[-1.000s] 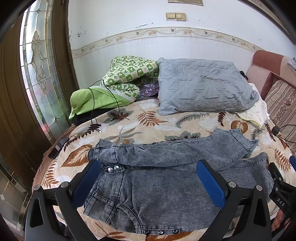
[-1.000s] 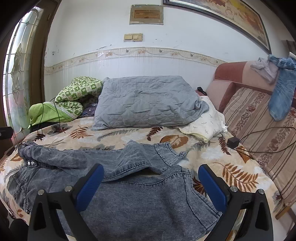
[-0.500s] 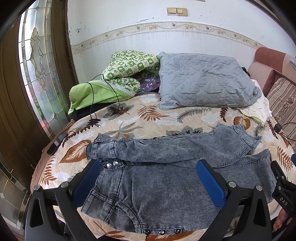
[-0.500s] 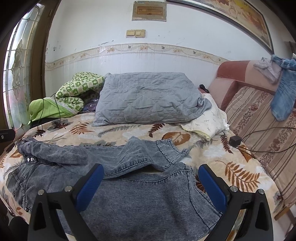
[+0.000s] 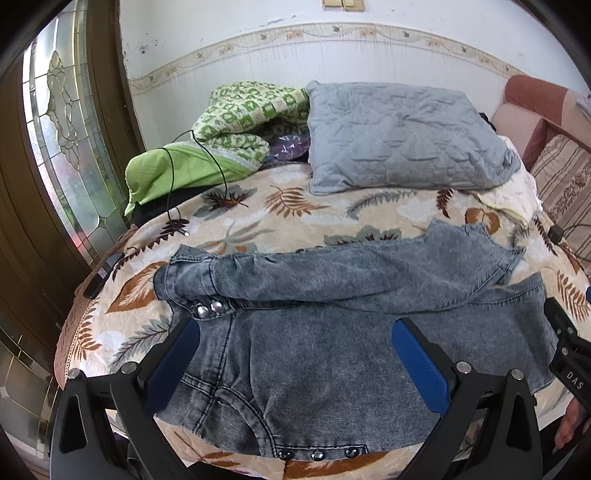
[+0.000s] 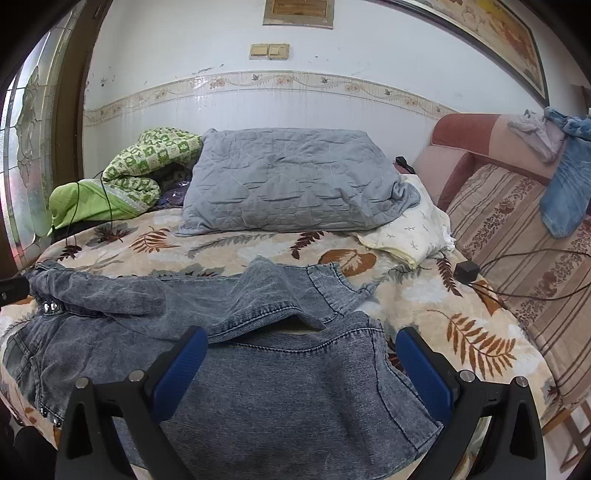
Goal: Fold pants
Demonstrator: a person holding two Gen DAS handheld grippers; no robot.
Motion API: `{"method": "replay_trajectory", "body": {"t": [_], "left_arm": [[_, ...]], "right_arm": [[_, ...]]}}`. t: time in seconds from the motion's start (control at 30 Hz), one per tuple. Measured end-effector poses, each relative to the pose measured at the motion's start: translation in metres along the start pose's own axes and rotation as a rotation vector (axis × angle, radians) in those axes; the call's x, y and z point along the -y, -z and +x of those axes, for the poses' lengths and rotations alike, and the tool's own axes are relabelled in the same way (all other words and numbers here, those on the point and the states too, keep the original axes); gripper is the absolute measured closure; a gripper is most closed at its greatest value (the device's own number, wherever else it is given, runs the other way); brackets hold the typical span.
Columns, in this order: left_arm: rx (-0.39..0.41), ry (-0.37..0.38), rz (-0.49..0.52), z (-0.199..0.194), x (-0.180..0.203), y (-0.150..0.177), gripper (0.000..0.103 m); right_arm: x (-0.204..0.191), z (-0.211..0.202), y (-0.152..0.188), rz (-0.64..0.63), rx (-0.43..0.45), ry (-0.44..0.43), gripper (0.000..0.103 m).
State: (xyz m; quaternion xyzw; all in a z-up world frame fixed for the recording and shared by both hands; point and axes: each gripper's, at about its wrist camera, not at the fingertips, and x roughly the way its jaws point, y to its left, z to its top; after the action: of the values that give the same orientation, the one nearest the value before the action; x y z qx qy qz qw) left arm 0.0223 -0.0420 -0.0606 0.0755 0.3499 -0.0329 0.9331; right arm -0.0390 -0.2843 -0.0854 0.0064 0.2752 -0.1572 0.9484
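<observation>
Home bedroom: bed w/ leaf-print quilt, grey quilted pillow, green blanket, striped headboard cushion, stained-glass door, framed pic.

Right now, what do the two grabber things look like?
Both are alike. The left gripper and the right gripper each have a black frame with silver screws and two bright blue bumpy pads. One black part shows white letters, DAS.

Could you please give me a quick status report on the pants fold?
Left hand-held gripper open, right hand-held gripper open, both empty. Grey denim pants flat on the bedspread, far half partly folded over the near half. Nothing in the way.
</observation>
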Motion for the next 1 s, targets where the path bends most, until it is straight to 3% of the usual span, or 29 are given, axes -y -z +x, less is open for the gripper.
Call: {"method": "replay_trajectory", "body": {"t": [1.0], "left_arm": [[-0.045,0.002,0.032,0.013,0.011,0.01,0.0]], "right_arm": [[0.004,0.016,0.002,0.001,-0.075,0.046,0.0]]}}
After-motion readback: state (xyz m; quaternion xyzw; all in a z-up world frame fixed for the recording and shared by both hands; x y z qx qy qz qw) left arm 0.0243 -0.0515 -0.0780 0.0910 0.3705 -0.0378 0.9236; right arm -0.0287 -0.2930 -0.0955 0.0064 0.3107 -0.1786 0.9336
